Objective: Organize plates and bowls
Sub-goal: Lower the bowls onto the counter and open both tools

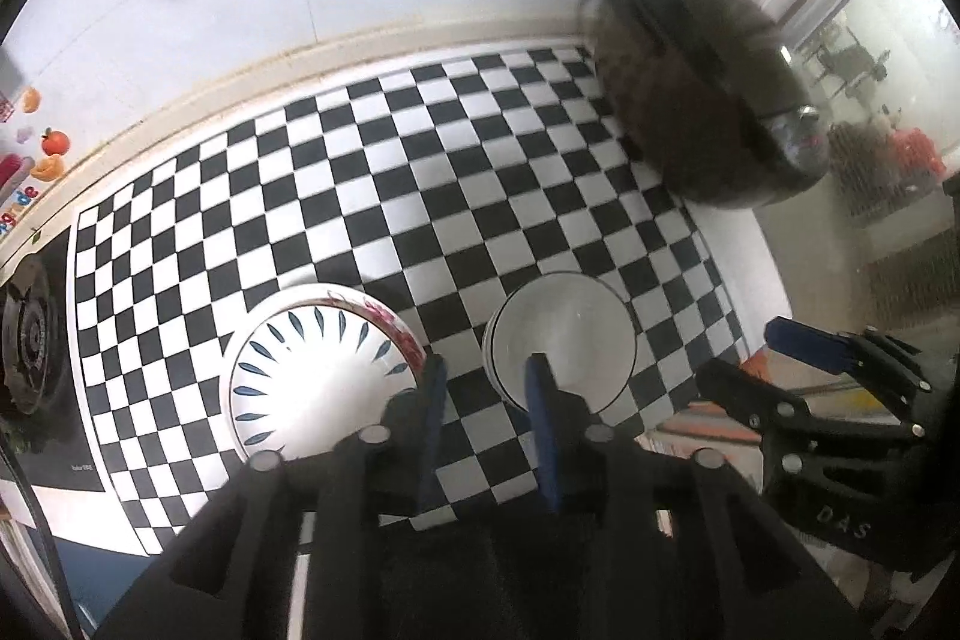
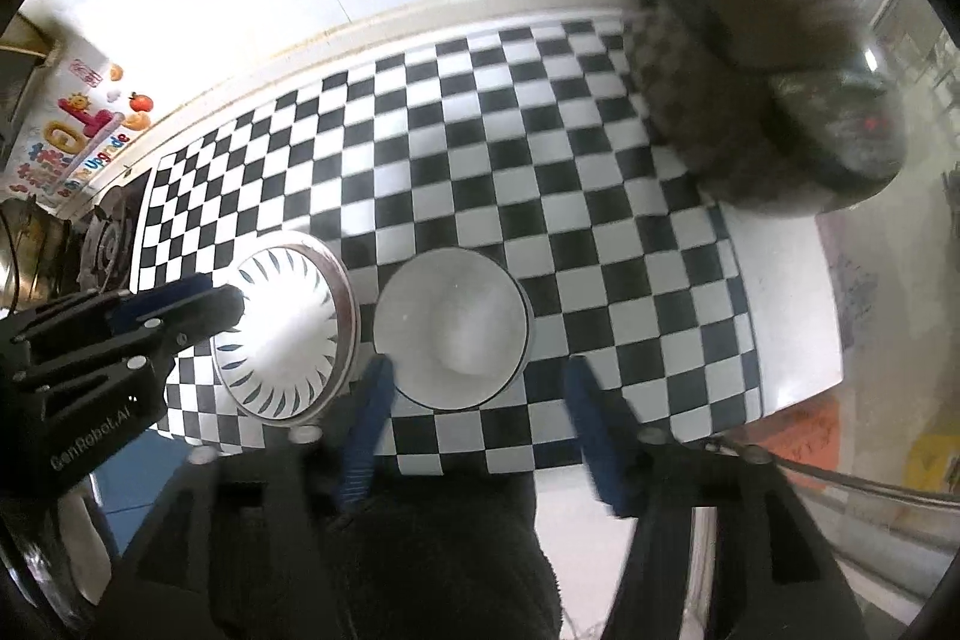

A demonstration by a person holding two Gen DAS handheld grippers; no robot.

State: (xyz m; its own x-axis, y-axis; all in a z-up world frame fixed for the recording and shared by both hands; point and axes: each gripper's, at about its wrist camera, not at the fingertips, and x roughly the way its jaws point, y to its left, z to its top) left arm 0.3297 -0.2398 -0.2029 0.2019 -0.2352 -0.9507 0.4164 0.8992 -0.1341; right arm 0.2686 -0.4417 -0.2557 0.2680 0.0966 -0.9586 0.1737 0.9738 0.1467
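We count two stacks of dishes on one checkered mat (image 1: 420,172): one of blue-leaf patterned plates (image 1: 312,376) at lower left, one of plain white bowls (image 1: 564,334) at lower centre. One dark rice cooker (image 1: 708,88) sits upper right, one gas burner (image 1: 30,340) far left, and two grippers show.

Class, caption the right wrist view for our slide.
Open right tongs approach plain white bowl beside patterned bowl on checkered mat.

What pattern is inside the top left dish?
White with dark blue leaf-shaped dashes radiating around the rim; clearest in the left wrist view.
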